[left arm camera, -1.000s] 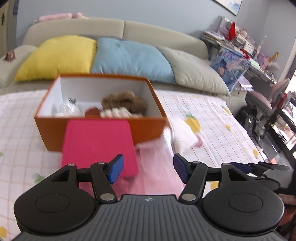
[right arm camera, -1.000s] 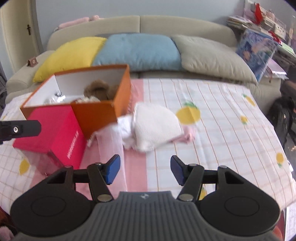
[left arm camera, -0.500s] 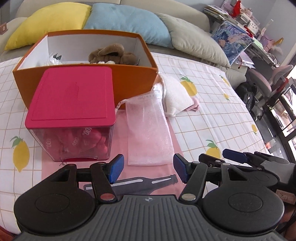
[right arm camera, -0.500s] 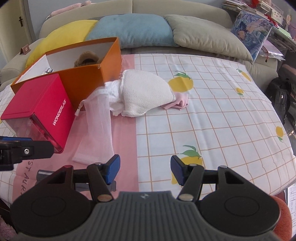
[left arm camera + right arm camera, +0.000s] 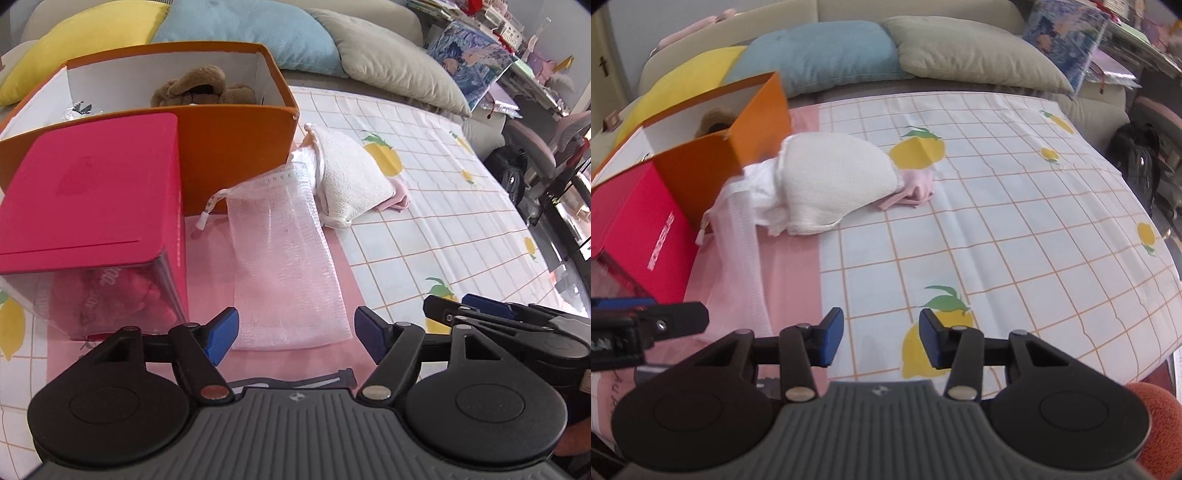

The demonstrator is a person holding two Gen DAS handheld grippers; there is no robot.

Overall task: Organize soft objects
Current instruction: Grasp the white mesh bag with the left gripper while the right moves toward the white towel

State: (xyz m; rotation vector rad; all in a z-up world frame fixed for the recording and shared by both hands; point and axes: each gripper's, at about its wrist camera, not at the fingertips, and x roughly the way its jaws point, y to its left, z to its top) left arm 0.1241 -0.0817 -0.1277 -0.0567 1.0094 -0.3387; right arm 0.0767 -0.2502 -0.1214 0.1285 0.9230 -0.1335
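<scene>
The left gripper is hanging with its blue fingers spread wide, having just been opening further, and nothing is sitting between them; they are hovering over the near end of a translucent mesh drawstring bag that is lying flat on the pink stripe of the lemon-print tablecloth. The right gripper is pointing down at the cloth with its fingers parted by a narrower gap, having just been closing, and they are gripping nothing; only a printed lemon is showing beyond them.

The mesh bag is stretching away from the left fingers toward an orange cardboard box, its drawstring end lying just beside the box's front wall. A cream terry pouch is lying at the far end of the bag, touching it, with a white cloth bunched at its open end and a small pink cloth sticking out from under its far side. A red-lidded clear box is standing against the front of the orange box, left of the mesh bag. Inside the orange box a brown plush toy is resting. Yellow, blue and grey cushions are leaning along a sofa behind the worktop.
</scene>
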